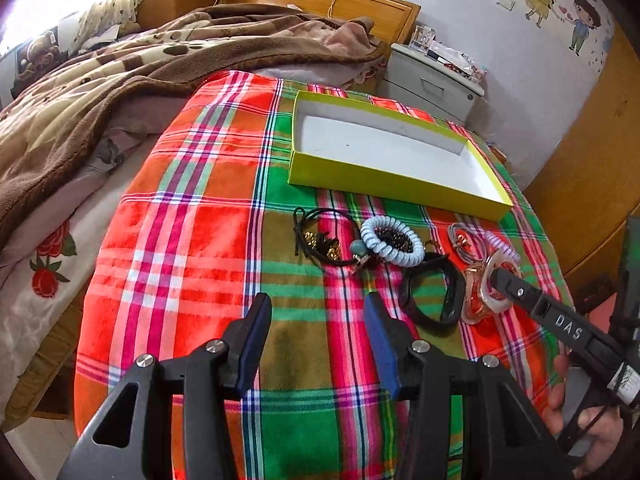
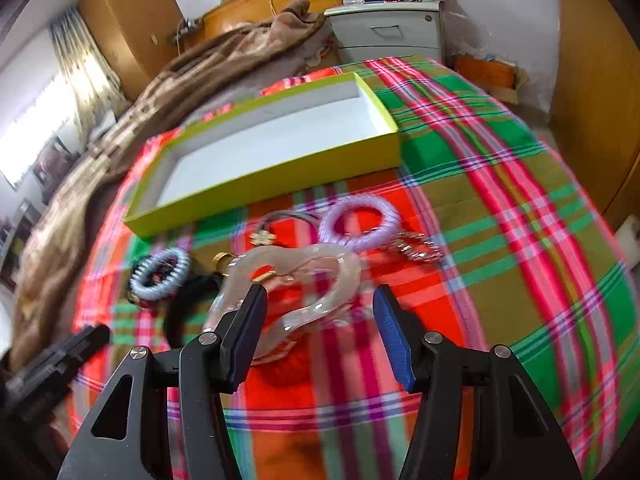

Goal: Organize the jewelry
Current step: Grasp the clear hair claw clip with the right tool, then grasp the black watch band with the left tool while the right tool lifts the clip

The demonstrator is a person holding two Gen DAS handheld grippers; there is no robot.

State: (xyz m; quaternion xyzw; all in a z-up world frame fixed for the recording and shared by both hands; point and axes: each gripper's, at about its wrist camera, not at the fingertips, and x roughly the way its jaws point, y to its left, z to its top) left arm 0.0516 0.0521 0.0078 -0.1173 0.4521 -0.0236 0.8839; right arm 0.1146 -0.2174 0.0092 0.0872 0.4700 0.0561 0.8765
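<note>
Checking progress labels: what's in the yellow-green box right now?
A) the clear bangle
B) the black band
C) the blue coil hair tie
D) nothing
D: the box shows only its bare white floor, while the coil tie, black band and clear bangle all lie on the plaid cloth in front of it.

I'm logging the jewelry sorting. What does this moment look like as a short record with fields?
surface: plaid cloth
box: yellow-green box, nothing inside
waiting: blue spiral hair tie, black band, purple spiral hair tie
right hand-held gripper: open, at the clear bangle
left hand-held gripper: open, holding nothing
</note>
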